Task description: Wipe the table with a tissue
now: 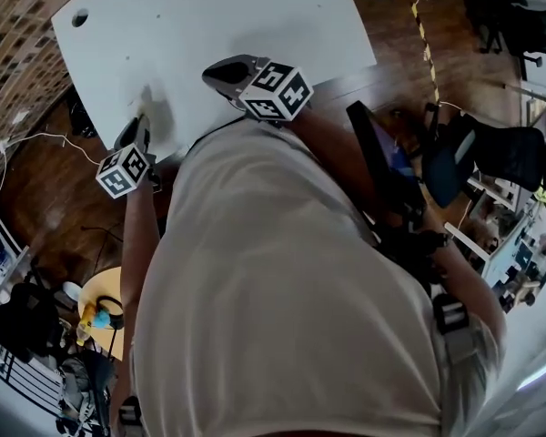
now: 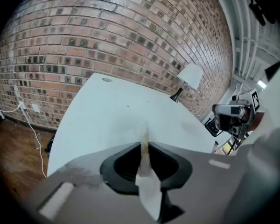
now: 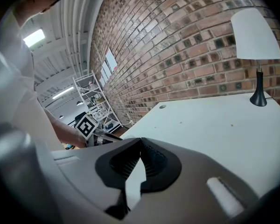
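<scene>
Person's shirt (image 1: 282,289) hides the near table (image 1: 209,25) edge — left gripper (image 2: 144,144) clamps a tissue (image 2: 148,190), right gripper (image 3: 140,146) closed empty; lamp (image 3: 256,45) beyond.

**White on white, brick behind**

The table (image 1: 209,25) is plain white, and the tissue (image 2: 148,185) is white too, with a yellowish-brown smudge near its tip. The left hand-held gripper (image 2: 144,143) has a grey shell and black pads (image 2: 123,162), and the right hand-held gripper (image 3: 140,141) matches. The marker cube (image 1: 125,171) carries black-and-white squares. The brick wall (image 2: 107,31) is red-brown with pale mortar lines. The lamp (image 3: 255,41) has a white shade and a black stem. The floor (image 1: 55,198) is dark brown wood.
</scene>
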`<state>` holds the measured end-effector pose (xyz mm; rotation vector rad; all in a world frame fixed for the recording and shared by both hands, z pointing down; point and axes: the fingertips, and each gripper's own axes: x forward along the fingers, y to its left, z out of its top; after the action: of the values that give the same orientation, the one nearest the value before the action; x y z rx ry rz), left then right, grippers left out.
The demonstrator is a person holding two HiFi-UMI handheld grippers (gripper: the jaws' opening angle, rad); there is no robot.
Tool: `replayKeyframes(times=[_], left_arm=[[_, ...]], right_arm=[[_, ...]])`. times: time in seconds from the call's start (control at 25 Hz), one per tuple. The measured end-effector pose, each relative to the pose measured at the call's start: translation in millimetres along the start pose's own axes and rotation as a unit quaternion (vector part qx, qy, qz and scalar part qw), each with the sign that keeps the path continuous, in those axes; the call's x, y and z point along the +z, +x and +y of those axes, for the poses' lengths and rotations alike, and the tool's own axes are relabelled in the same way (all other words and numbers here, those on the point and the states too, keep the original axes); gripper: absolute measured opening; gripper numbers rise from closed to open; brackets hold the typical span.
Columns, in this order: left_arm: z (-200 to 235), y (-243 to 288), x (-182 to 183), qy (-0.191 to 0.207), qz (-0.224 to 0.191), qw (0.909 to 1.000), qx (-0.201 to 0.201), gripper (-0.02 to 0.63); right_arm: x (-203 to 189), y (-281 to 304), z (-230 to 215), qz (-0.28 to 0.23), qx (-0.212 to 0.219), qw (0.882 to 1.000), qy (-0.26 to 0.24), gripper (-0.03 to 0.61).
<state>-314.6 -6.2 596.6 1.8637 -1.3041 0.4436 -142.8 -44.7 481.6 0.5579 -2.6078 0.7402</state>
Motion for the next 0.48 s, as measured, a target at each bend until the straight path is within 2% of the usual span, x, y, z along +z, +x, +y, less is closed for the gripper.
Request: replayKeyframes(times=[0.16, 0.36, 0.48], left_arm=[[-11.8, 7.8, 1.4, -0.018, -0.011, 0.9997, 0.012, 0.06], [-22.5, 31.3, 8.6, -0.046, -0.025, 0.9986, -0.004, 0.058], [-22.0, 32.3, 18.9, -0.054, -0.03, 0.9981, 0.0, 0.058]], right_arm=[[-2.2, -8.9, -15.9, 0.002, 0.015, 1.0, 0.0, 0.009], [-5.1, -23.8, -44.2, 0.017, 0.002, 1.0, 0.009, 0.009], [-4.1, -28.4, -51.3, 0.023, -0.001, 1.0, 0.017, 0.008]])
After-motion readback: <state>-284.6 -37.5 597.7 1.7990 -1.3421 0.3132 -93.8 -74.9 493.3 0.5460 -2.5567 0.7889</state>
